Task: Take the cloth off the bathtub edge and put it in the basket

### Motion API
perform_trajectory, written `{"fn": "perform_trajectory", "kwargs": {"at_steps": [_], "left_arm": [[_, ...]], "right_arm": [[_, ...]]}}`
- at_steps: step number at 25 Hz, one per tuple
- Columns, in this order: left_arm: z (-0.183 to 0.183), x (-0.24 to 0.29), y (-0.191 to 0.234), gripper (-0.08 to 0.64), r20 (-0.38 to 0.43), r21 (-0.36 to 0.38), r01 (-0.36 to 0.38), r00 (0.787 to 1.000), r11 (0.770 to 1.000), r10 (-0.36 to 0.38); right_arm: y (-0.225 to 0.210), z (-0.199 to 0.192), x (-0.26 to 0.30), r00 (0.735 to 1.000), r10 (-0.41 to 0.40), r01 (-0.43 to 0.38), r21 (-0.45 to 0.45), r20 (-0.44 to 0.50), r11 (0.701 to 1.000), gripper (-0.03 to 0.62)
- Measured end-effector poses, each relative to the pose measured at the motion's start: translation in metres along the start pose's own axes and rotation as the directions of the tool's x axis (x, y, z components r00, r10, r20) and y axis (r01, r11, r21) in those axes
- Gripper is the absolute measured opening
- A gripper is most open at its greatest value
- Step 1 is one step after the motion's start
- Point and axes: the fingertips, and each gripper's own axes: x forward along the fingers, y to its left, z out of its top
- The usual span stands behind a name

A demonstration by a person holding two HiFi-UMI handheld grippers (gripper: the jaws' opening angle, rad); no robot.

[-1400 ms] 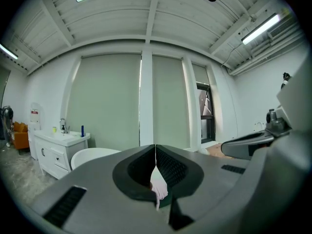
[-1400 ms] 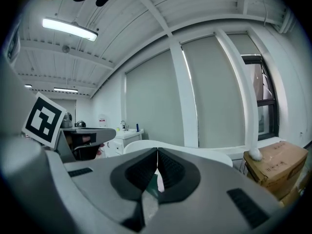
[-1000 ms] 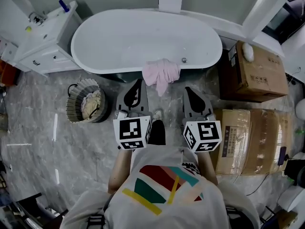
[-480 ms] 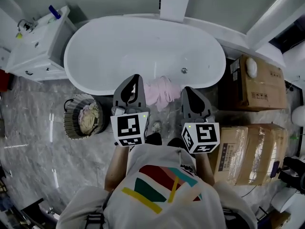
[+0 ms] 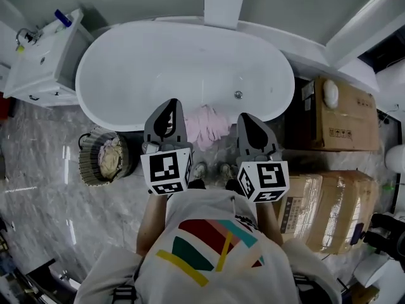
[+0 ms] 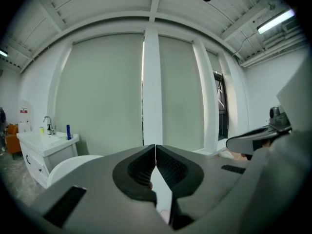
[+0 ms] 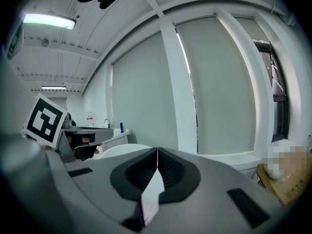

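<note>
A person stands at the near side of a white freestanding bathtub (image 5: 183, 62), a two-jaw gripper in each hand. The left gripper (image 5: 168, 106) and the right gripper (image 5: 248, 120) both point toward the tub, each with its jaws clenched tip to tip and nothing caught between them. A pink cloth (image 5: 205, 124) hangs over the tub's near edge, between the two grippers and held by neither. To the left, a woven basket (image 5: 87, 163) stands on the marble floor (image 5: 50, 208) just beside the tub, a pale bundle inside. A white vanity (image 5: 44, 62) sits far left; cardboard boxes (image 5: 335, 116) are stacked at right.
</note>
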Motion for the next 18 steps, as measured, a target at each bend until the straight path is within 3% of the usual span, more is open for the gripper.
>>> {"fn": "perform_trajectory", "kwargs": {"at_steps": [7, 18], "left_arm": [[0.025, 0.002, -0.017, 0.018, 0.049, 0.042, -0.032, 0.998, 0.999, 0.03], [0.03, 0.002, 0.007, 0.018, 0.065, 0.045, -0.094, 0.994, 0.995, 0.091]], "right_arm": [[-0.005, 0.012, 0.012, 0.997, 0.073, -0.073, -0.005, 0.025, 0.997, 0.012], [-0.009, 0.054, 0.037, 0.989, 0.095, -0.085, -0.085, 0.113, 0.993, 0.012]]}}
